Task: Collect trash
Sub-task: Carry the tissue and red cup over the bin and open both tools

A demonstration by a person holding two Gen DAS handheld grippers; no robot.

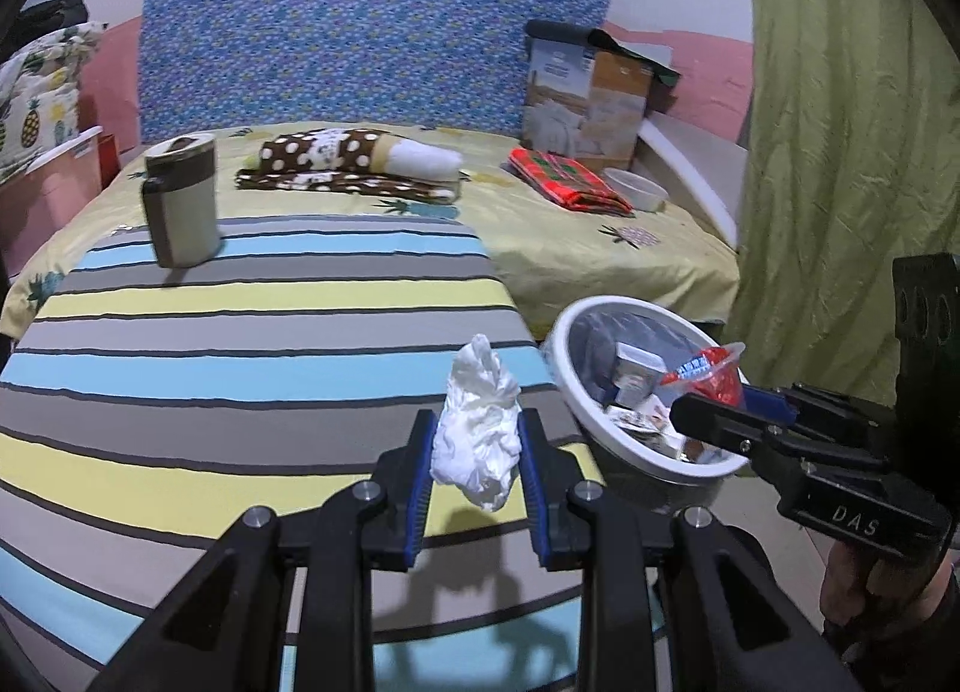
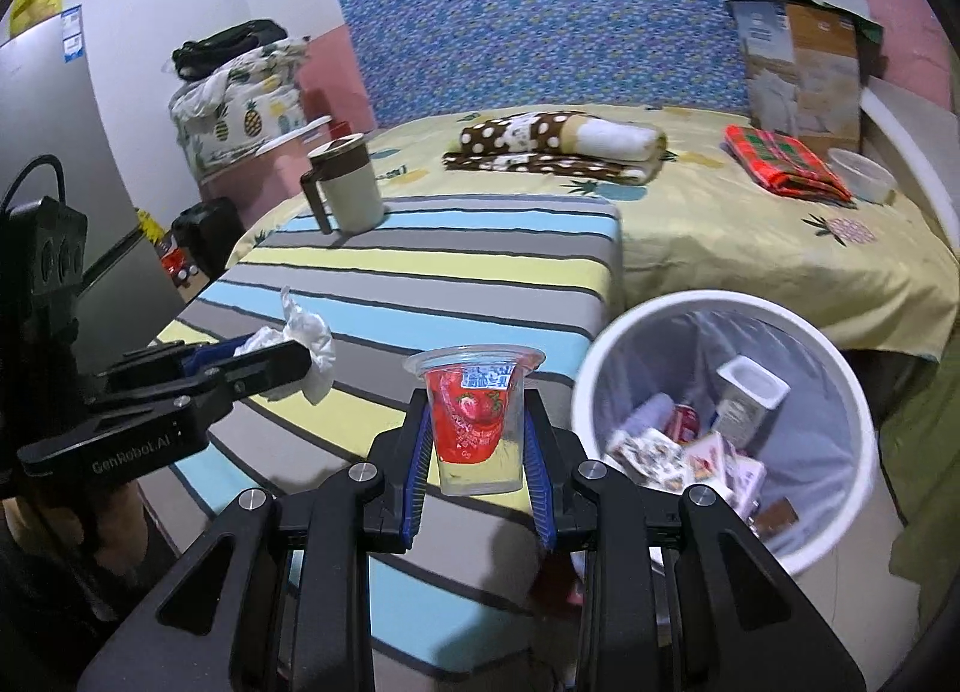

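My left gripper is shut on a crumpled white tissue and holds it above the striped surface; the tissue also shows in the right wrist view. My right gripper is shut on a clear plastic cup with a red strawberry label; the cup also shows in the left wrist view, over the bin's rim. A white trash bin with a clear liner and several pieces of trash stands right of the striped surface; it also shows in the left wrist view.
A lidded beige mug stands at the far left of the striped surface. Behind lies a bed with a folded polka-dot blanket, a red cloth, a white bowl and a box. Green curtain at right.
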